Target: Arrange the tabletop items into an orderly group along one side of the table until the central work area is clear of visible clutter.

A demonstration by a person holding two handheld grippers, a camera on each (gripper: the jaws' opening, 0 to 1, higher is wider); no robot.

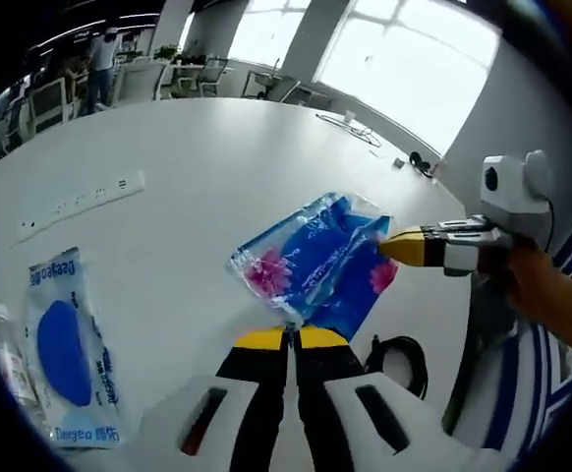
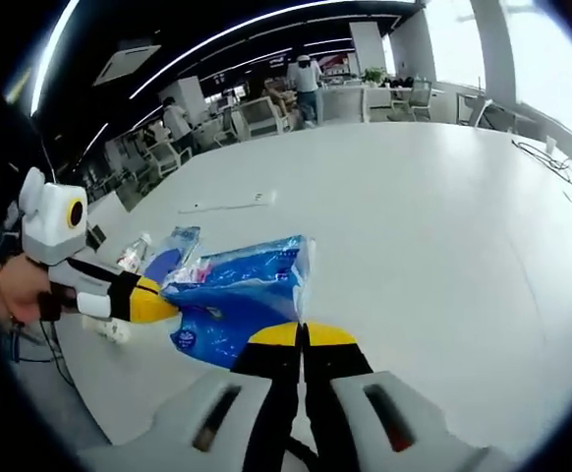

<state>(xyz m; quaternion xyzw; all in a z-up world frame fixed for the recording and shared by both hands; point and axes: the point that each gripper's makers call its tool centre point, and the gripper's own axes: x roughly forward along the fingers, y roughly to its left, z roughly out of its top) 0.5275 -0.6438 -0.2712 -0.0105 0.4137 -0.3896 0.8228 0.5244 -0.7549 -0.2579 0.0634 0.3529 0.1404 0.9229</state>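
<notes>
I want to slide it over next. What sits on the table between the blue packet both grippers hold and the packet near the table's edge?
Nothing visible. In the left gripper view, bare white table lies between the blue packet and the sponge packet at the edge; the power strip lies farther back, off that line.

Open-plan office: desk chairs (image 2: 257, 113), large meeting table (image 2: 414, 197).

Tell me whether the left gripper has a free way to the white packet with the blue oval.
Probably not yet: the left gripper is shut on the blue package. The white packet lies uncovered on the table beside it.
</notes>
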